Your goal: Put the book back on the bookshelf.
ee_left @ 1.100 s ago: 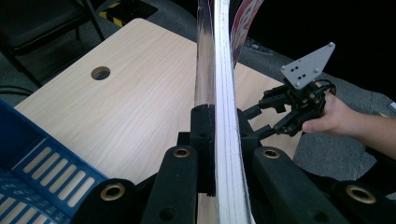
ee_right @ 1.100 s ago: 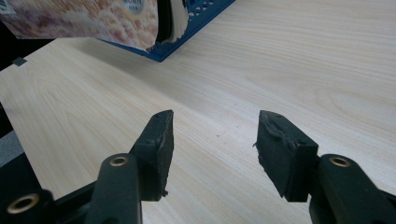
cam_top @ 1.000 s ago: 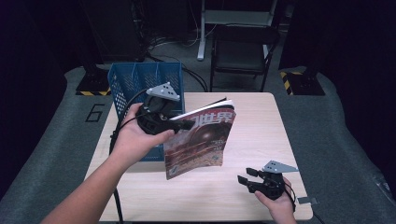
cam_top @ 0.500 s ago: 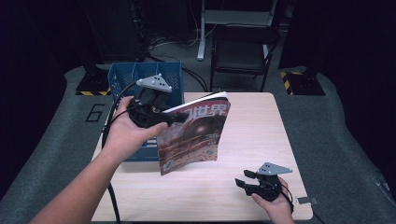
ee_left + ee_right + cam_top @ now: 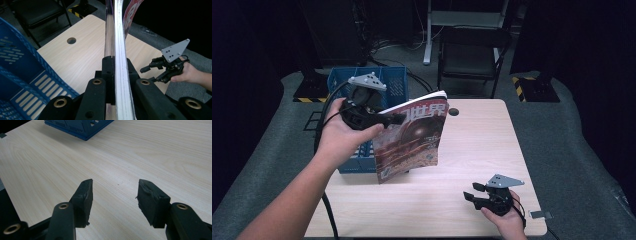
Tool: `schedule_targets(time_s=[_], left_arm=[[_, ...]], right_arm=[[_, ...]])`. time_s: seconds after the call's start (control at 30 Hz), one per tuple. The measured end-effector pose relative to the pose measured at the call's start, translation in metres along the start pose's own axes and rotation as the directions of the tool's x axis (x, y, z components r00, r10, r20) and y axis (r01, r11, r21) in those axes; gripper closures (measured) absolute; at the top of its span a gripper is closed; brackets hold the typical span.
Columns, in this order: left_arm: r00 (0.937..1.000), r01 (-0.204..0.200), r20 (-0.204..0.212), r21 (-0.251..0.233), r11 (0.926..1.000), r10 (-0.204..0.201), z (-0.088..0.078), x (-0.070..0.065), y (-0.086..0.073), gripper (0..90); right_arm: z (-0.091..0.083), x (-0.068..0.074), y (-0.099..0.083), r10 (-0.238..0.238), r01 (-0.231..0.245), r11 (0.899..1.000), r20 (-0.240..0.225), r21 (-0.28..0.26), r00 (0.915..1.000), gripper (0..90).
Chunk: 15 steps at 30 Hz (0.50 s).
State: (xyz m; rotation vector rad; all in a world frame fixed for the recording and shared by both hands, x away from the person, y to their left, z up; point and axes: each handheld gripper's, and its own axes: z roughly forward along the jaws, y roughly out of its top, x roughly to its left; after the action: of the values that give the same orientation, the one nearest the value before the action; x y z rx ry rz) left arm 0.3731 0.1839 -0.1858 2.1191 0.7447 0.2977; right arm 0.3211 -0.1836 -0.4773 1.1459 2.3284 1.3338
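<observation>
A magazine (image 5: 412, 137) with a dark red cover hangs in the air over the table's left half, beside the blue basket (image 5: 388, 80). My left gripper (image 5: 391, 119) is shut on its upper left edge, and in the left gripper view the page edges (image 5: 119, 50) run up between the two black jaws. My right gripper (image 5: 473, 192) rests low near the front right of the table (image 5: 482, 135), open, with bare wood between its fingers (image 5: 85, 195). From the left gripper view the right gripper (image 5: 150, 73) is seen farther off, held by a hand.
The blue slotted basket (image 5: 22, 72) stands at the table's back left corner. A round cable hole (image 5: 453, 111) is near the back edge. A black chair (image 5: 474, 55) stands on the floor behind the table. Dark grey floor surrounds it.
My left gripper has carried the magazine up and to the left, closer to the basket. The right gripper has stayed where it was.
</observation>
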Motion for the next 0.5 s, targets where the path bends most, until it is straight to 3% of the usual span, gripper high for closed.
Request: schedule_targets(time_s=[0.5], left_arm=[[0.9959, 0.065, -0.062, -0.014, 0.9978, -0.066, -0.014, 0.019, -0.002, 83.9]], right_arm=[[0.000, -0.001, 0.000, -0.004, 0.004, 1.000, 0.012, -0.006, 0.9999, 46.3]])
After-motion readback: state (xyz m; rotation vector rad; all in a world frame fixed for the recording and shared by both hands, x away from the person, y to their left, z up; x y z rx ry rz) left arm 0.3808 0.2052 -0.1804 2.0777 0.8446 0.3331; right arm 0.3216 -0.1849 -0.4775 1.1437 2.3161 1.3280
